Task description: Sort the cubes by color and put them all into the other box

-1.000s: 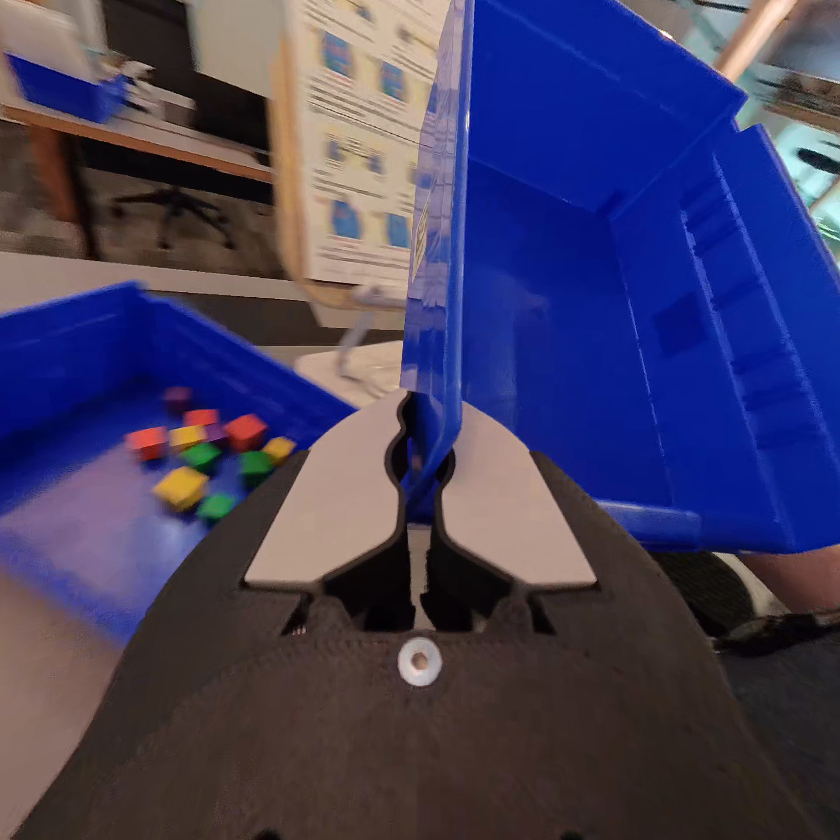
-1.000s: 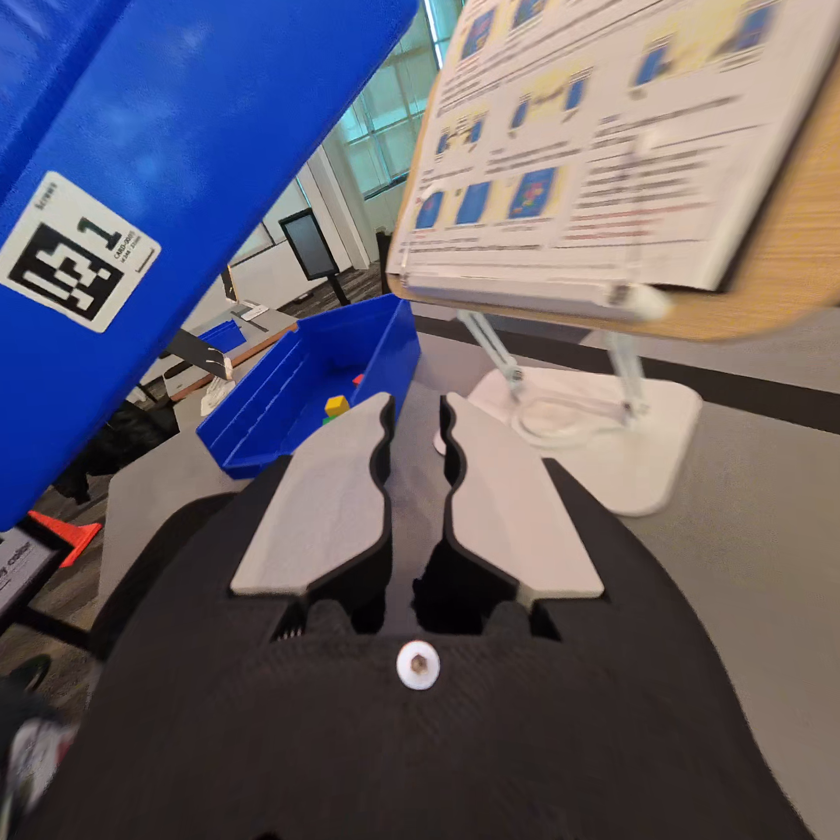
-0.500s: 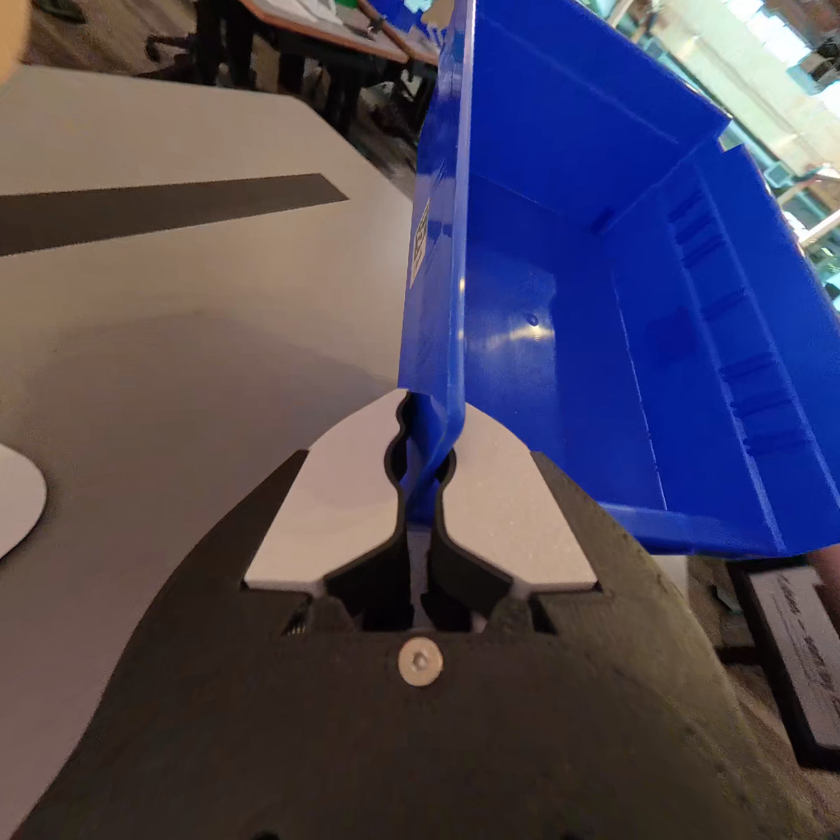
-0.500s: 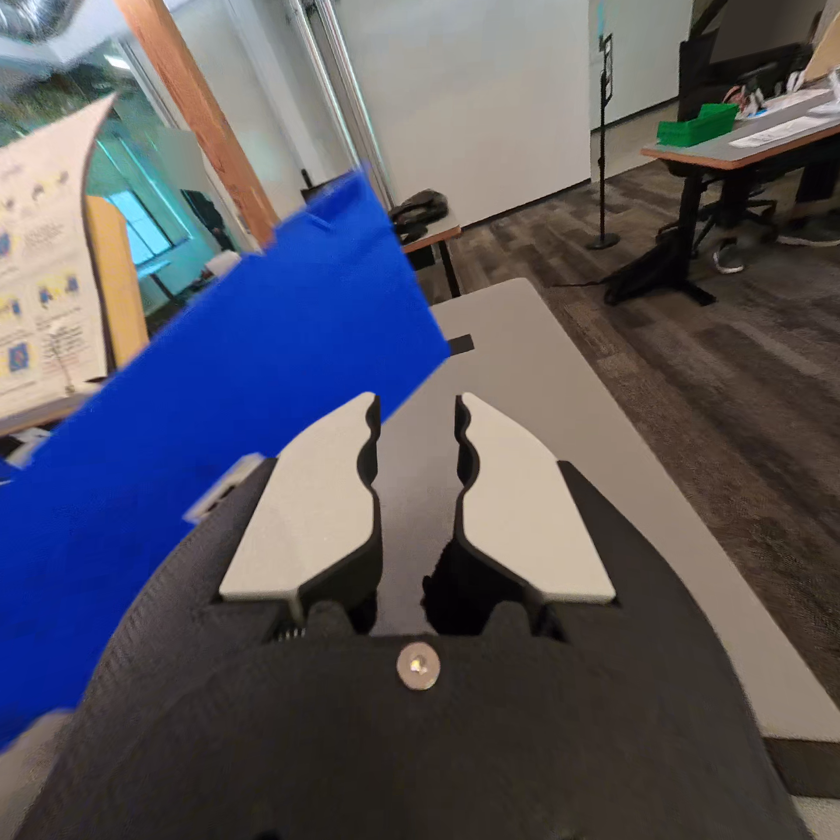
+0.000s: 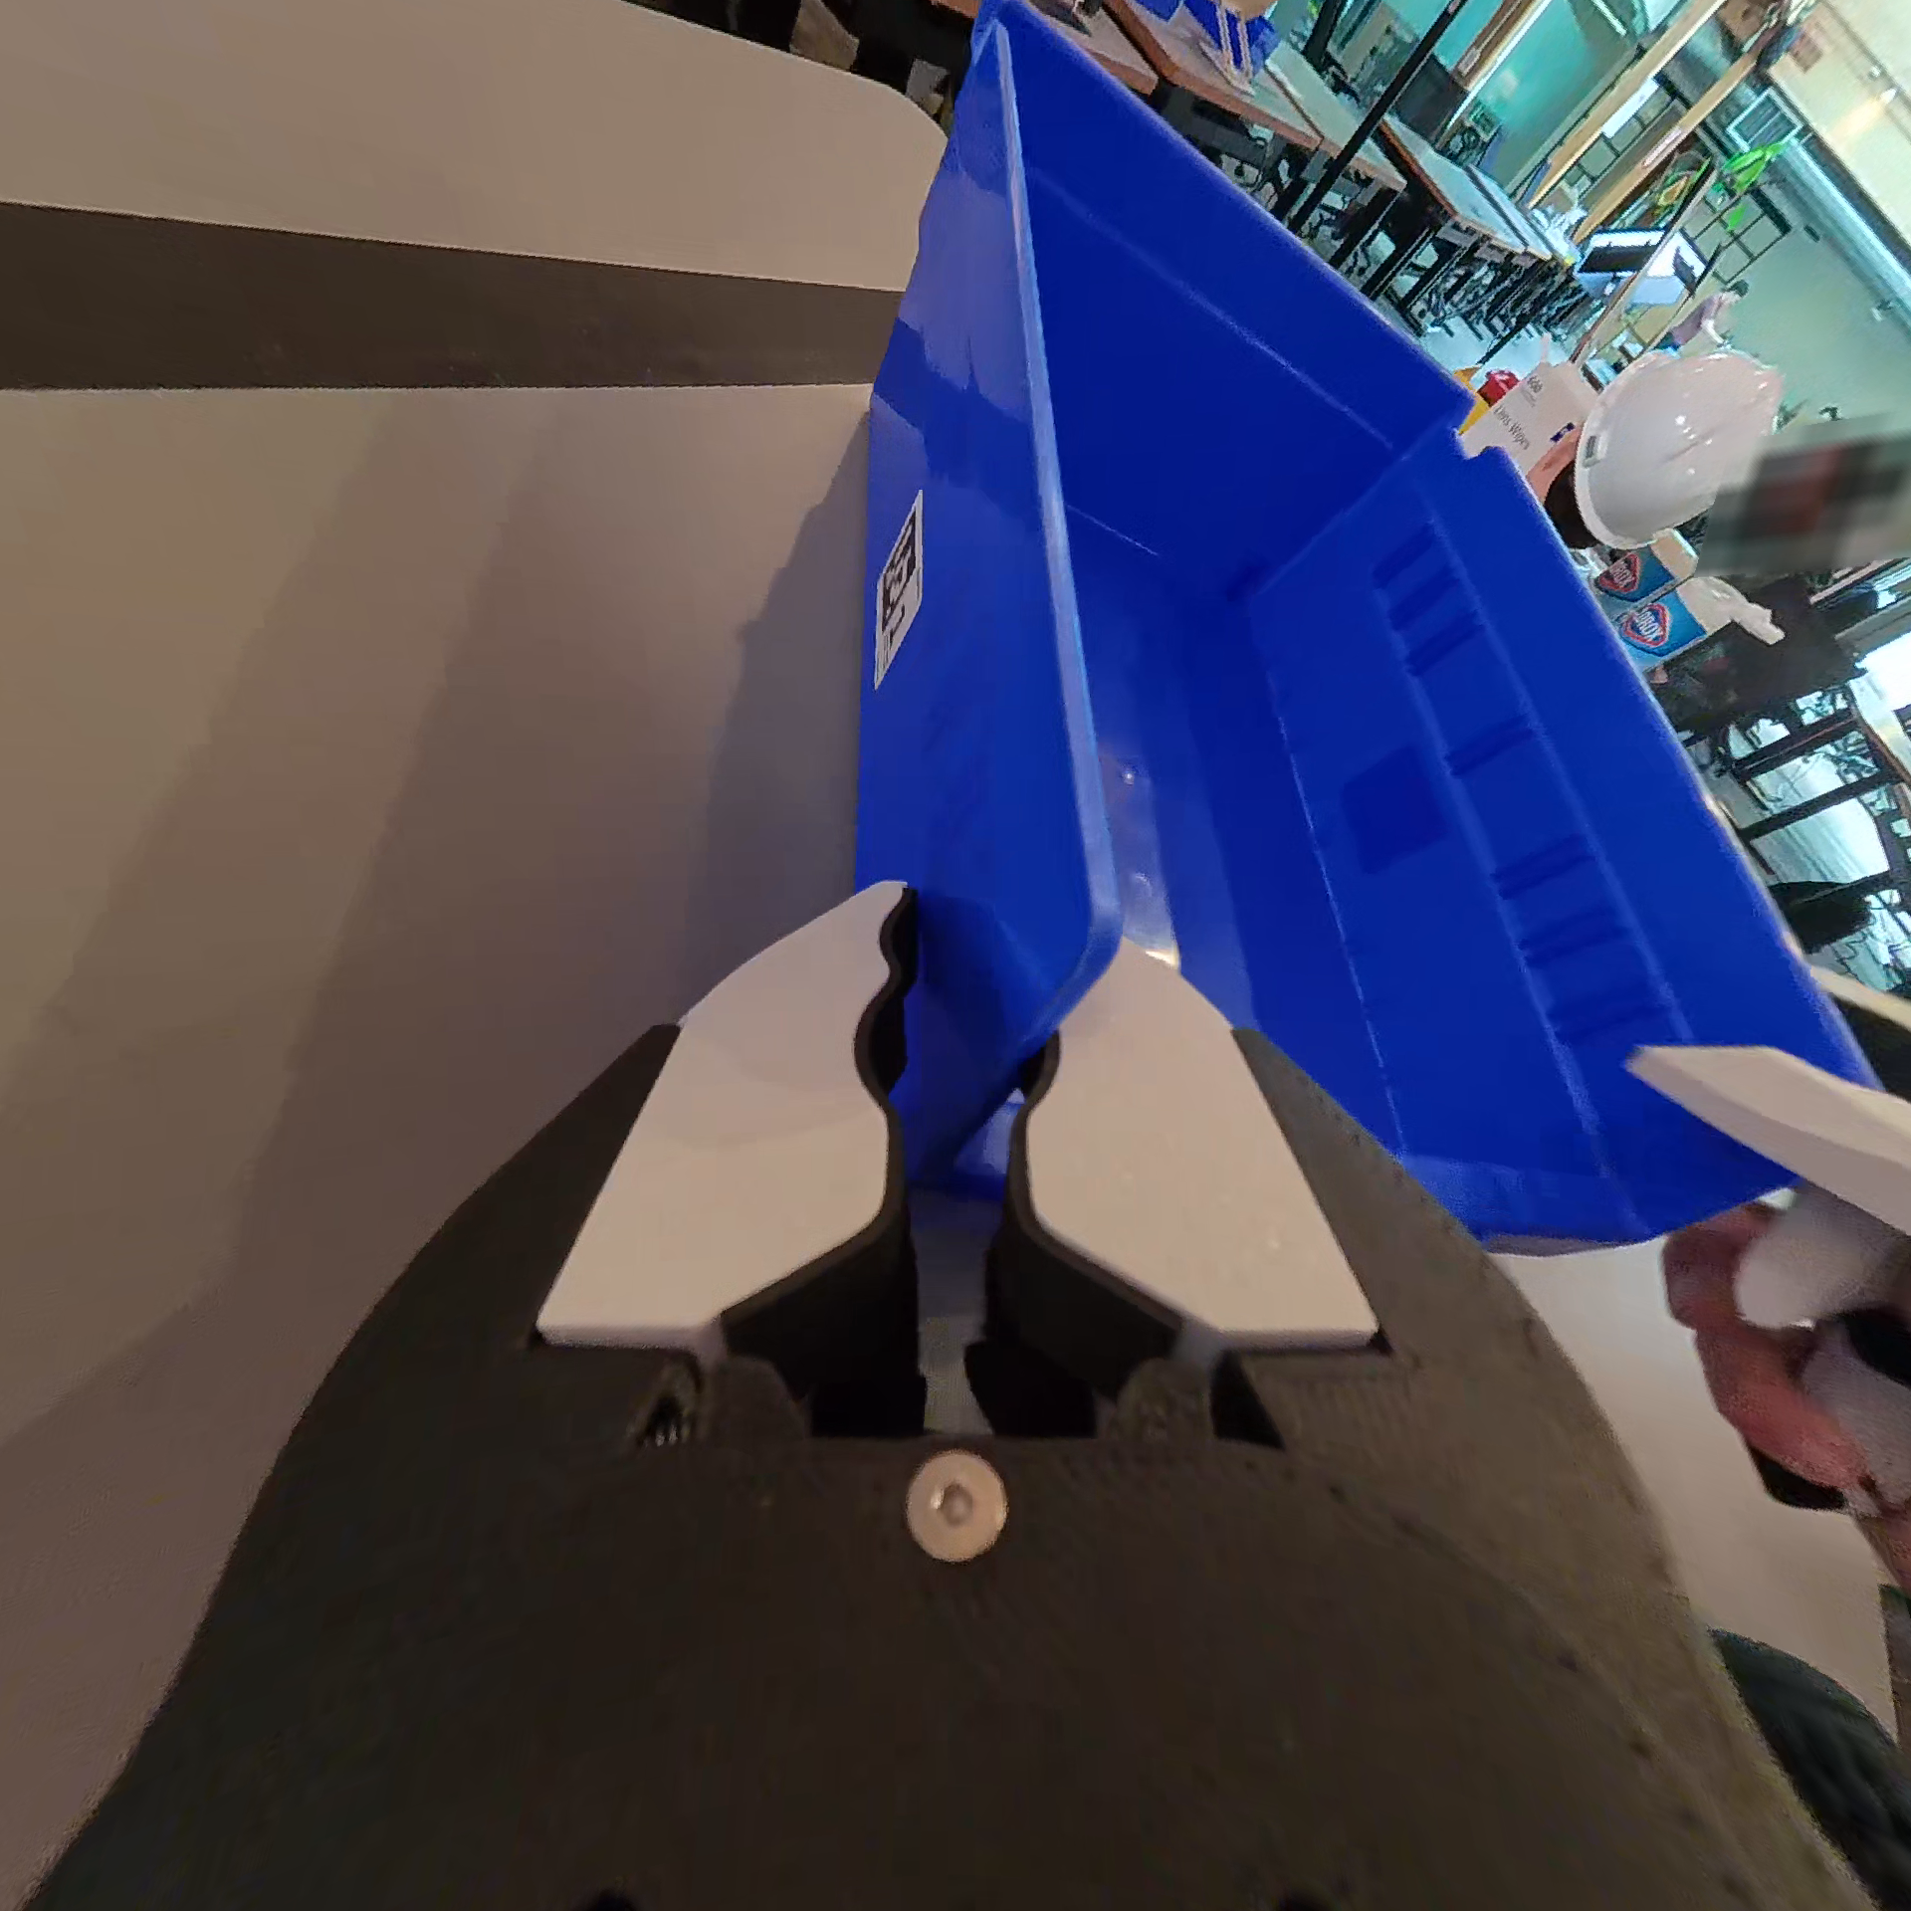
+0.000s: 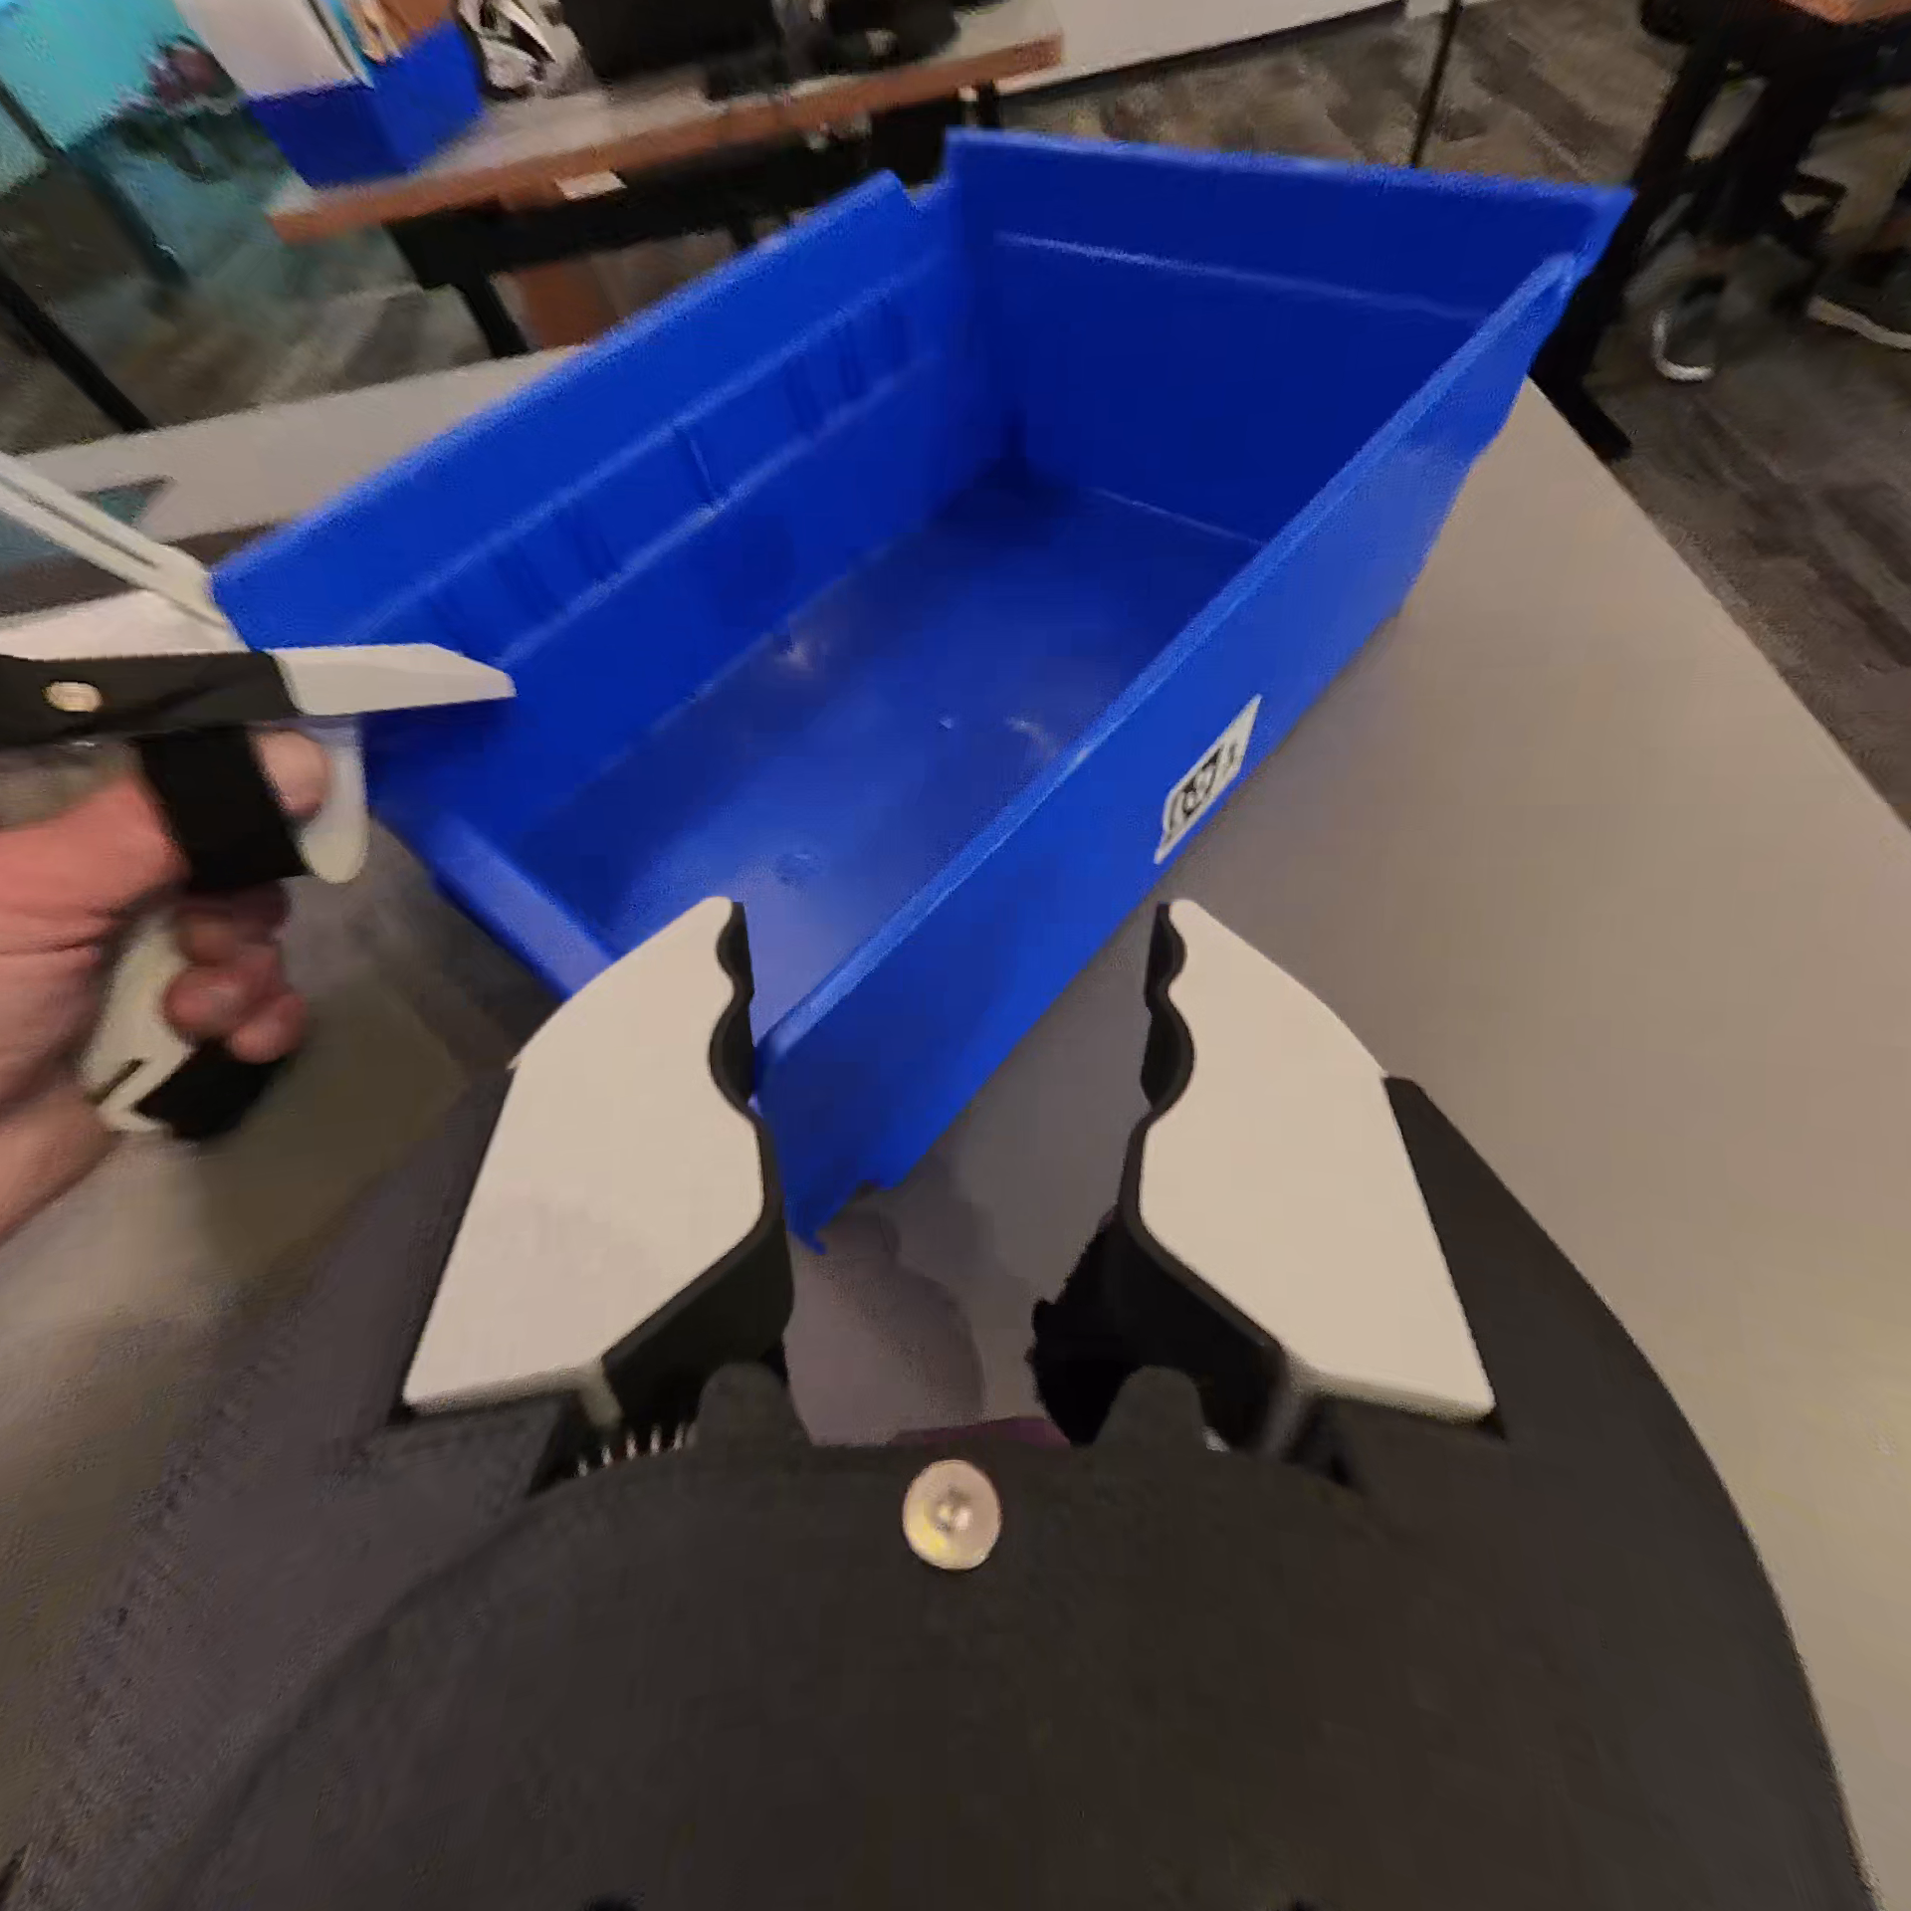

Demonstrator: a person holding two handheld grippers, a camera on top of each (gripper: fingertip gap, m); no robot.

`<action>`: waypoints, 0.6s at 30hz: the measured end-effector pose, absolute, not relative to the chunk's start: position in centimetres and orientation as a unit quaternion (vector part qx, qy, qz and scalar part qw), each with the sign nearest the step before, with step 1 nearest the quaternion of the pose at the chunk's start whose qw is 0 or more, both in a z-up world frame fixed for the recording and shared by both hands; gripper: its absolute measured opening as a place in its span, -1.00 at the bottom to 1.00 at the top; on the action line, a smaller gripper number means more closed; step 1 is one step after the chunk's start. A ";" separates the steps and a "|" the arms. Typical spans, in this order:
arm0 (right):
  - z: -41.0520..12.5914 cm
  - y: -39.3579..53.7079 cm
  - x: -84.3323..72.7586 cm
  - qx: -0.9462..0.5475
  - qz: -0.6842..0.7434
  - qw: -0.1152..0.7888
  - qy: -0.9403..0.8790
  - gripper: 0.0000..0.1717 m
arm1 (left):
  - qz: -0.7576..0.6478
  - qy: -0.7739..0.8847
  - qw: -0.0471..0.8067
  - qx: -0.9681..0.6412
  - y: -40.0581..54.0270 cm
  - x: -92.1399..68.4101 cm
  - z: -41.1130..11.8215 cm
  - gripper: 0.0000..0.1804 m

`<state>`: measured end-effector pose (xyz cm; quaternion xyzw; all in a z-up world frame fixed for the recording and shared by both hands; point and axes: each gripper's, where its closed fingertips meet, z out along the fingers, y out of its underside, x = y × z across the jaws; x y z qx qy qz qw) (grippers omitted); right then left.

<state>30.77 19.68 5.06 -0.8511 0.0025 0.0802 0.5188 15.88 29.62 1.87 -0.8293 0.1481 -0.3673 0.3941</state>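
Observation:
An empty blue box [image 5: 1189, 517] rests on the grey table [image 5: 414, 724]. No cubes are in view. My left gripper [image 5: 1008, 931] has the box's left wall between its fingers. The fingers are slightly parted and the wall leans across the gap, so I count it open. In the right wrist view the box [image 6: 879, 672] lies ahead, and one left finger [image 6: 393, 677] reaches over its left wall. My right gripper [image 6: 946, 931] is wide open and straddles the near end of the right wall. Its left pad is close to the wall and its right pad is well clear. A right finger [image 5: 1779, 1106] shows at the box's right wall.
Each long wall carries a white sticker [image 6: 1205, 781]. The table [image 6: 1551, 827] ends just right of the box, with floor beyond. A dark stripe [image 5: 414, 300] crosses the table. A hand [image 6: 62, 931] holds the left gripper. Desks and a white helmet [image 5: 1675, 455] stand behind.
The box, held up and tilted in my left gripper, has come down onto the table. The left fingers have parted a little on its wall. My right gripper has opened wide and moved to the right wall.

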 end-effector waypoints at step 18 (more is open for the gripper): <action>3.4 32.0 42.6 -0.874 0.016 0.482 -0.055 -0.93 | -0.516 0.097 0.275 -0.805 27.9 25.4 3.9 -0.23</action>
